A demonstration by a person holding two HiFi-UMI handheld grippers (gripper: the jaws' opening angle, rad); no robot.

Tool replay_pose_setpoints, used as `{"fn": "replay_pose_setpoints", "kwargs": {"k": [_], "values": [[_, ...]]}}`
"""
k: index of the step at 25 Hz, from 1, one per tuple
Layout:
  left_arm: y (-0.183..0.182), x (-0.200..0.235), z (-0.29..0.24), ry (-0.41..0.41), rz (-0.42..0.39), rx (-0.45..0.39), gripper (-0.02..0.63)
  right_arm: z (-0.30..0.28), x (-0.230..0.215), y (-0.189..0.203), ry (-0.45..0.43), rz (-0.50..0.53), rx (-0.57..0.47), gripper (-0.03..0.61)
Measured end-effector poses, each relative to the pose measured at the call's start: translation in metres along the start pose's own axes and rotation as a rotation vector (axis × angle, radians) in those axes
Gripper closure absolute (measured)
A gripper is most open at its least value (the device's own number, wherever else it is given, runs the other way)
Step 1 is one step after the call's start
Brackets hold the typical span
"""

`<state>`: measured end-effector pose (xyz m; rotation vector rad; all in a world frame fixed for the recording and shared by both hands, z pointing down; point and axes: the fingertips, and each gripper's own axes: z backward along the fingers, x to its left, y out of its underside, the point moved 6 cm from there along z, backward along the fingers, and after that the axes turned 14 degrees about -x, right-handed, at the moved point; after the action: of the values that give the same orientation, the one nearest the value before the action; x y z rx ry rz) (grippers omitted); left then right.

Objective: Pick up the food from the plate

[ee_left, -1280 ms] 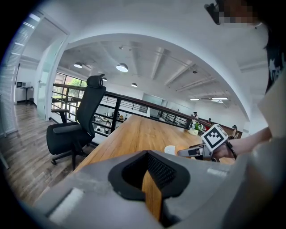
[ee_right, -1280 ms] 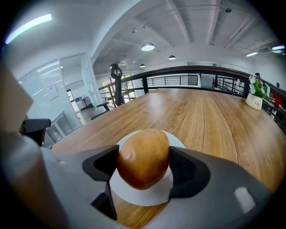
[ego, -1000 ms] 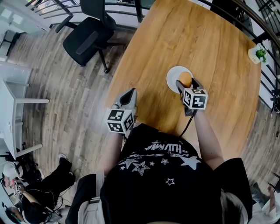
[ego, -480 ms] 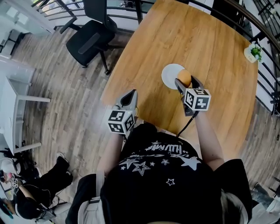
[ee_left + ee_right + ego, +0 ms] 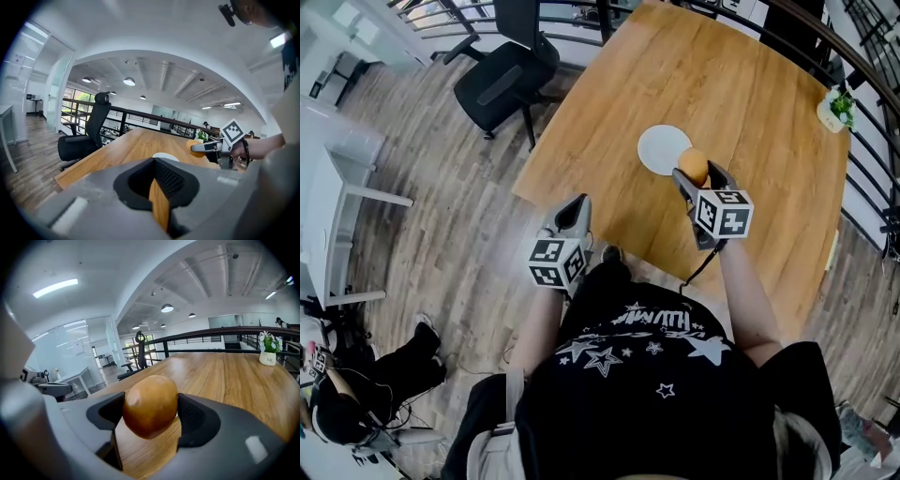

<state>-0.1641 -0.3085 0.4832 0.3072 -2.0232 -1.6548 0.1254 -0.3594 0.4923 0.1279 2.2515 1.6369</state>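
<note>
The left gripper [image 5: 575, 212] is nearest, held over the floor just off the tabletop's [image 5: 750, 84] near-left edge. In its own view its fingers [image 5: 180, 180] meet at the tips and have hold of nothing; only a thin wedge of wood shows behind them.

To the right and a little farther, the right gripper [image 5: 696, 175] reaches over the tabletop. Its fingers [image 5: 199, 420] are parted to the width of the food [image 5: 150, 405], a smooth, golden-brown rounded piece, and press against it on both sides. In the head view the food [image 5: 695, 166] sits off the plate [image 5: 659, 150], just beside its near-right rim. The left gripper view shows it at the right gripper's tips, right of the plate.

The plate is white and round, and lies flat near the tabletop's middle.

A small potted plant [image 5: 832, 108] stands at the far right edge. A black chair [image 5: 502, 80] stands on the floor off the far left side.
</note>
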Motion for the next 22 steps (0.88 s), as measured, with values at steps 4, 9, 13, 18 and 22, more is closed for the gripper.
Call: {"fn": "replay_pose_setpoints", "kwargs": {"k": [4, 9, 13, 18, 22], "values": [[0.005, -0.020, 0.020, -0.016, -0.005, -0.016, 0.612, 0.028, 0.001, 0.000, -0.022, 0.012, -0.023, 0.225], [0.019, -0.050, 0.045, -0.027, -0.010, -0.026, 0.612, 0.068, 0.000, 0.008, -0.049, 0.001, -0.048, 0.225], [0.027, -0.072, 0.064, -0.027, -0.009, -0.030, 0.612, 0.100, 0.002, 0.013, -0.071, 0.003, -0.060, 0.225], [0.040, -0.107, 0.087, -0.022, -0.018, -0.023, 0.612, 0.139, -0.006, 0.021, -0.056, -0.009, -0.078, 0.225], [0.045, -0.129, 0.108, -0.037, -0.026, -0.020, 0.612, 0.165, -0.007, 0.027, -0.079, -0.001, -0.071, 0.225]]}}
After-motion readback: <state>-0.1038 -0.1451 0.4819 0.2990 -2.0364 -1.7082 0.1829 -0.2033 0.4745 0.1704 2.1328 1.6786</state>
